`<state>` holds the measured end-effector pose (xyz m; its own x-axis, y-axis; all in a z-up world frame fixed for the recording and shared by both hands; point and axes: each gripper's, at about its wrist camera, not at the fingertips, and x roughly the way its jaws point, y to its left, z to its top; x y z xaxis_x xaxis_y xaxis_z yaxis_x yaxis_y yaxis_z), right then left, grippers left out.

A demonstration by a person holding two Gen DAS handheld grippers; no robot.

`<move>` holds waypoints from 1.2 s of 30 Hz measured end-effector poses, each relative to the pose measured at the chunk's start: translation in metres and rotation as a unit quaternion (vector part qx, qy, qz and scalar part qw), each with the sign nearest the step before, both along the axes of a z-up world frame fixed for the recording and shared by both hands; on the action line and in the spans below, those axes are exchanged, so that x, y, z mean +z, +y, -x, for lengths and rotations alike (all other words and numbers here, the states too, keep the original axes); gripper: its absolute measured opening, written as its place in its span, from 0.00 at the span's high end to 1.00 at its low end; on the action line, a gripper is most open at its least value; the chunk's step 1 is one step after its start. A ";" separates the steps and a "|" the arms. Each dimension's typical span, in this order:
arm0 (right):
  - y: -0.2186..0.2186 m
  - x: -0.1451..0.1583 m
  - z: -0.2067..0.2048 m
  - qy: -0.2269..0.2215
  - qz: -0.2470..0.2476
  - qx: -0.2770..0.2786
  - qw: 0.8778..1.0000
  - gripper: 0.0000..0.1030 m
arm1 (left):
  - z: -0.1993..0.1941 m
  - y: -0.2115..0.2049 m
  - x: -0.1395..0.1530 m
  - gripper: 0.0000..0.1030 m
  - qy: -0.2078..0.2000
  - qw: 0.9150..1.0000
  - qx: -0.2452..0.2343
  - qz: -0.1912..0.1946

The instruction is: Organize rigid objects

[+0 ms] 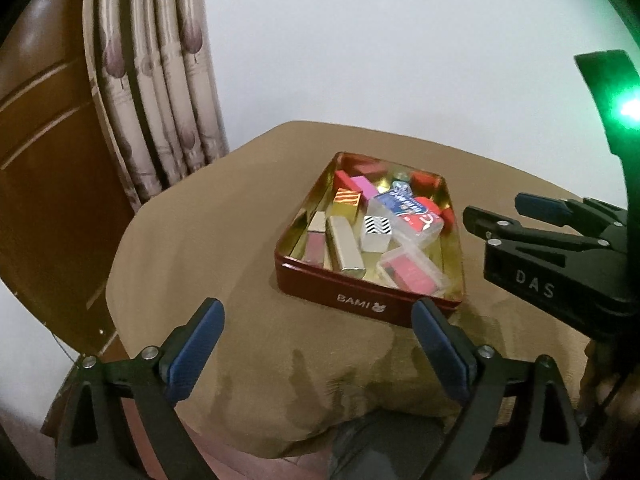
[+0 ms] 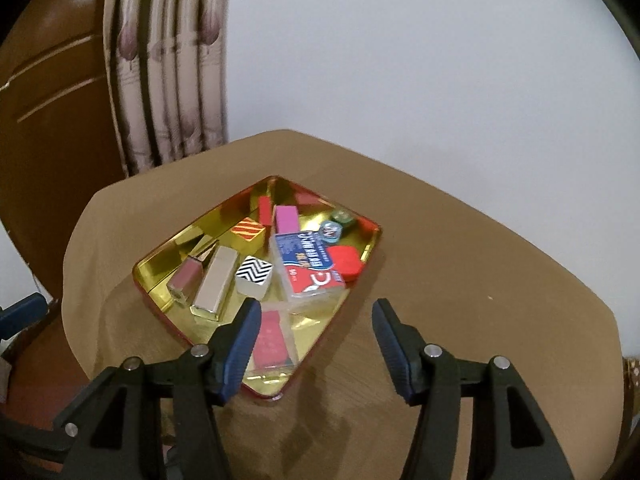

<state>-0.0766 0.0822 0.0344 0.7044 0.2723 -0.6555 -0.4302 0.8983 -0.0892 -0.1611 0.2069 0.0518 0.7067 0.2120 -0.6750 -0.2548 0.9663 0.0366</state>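
On a tan cloth-covered table (image 1: 208, 248) before a white wall sits a red tin (image 1: 360, 300) marked BAMI, gold inside, filled with small blocks and clear plastic cases, while the left gripper (image 1: 318, 344) and right gripper (image 2: 316, 344) hang spread and empty just before it.

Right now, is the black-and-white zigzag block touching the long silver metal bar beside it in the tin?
Apart. The right wrist view shows a strip of gold tin floor between the black-and-white zigzag block and the long silver metal bar.
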 end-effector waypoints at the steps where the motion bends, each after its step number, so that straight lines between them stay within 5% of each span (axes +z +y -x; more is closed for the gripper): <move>1: -0.004 0.002 0.003 -0.004 -0.004 -0.005 1.000 0.42 | 0.001 -0.001 0.001 0.10 -0.003 1.000 -0.003 0.000; 23: -0.056 0.030 0.071 -0.075 -0.039 -0.105 0.991 0.33 | 0.042 -0.039 0.041 0.02 -0.092 0.992 -0.065 -0.055; 36: -0.052 0.032 0.083 -0.076 -0.045 -0.111 0.990 0.32 | 0.036 -0.017 0.049 0.01 -0.093 0.993 -0.074 -0.018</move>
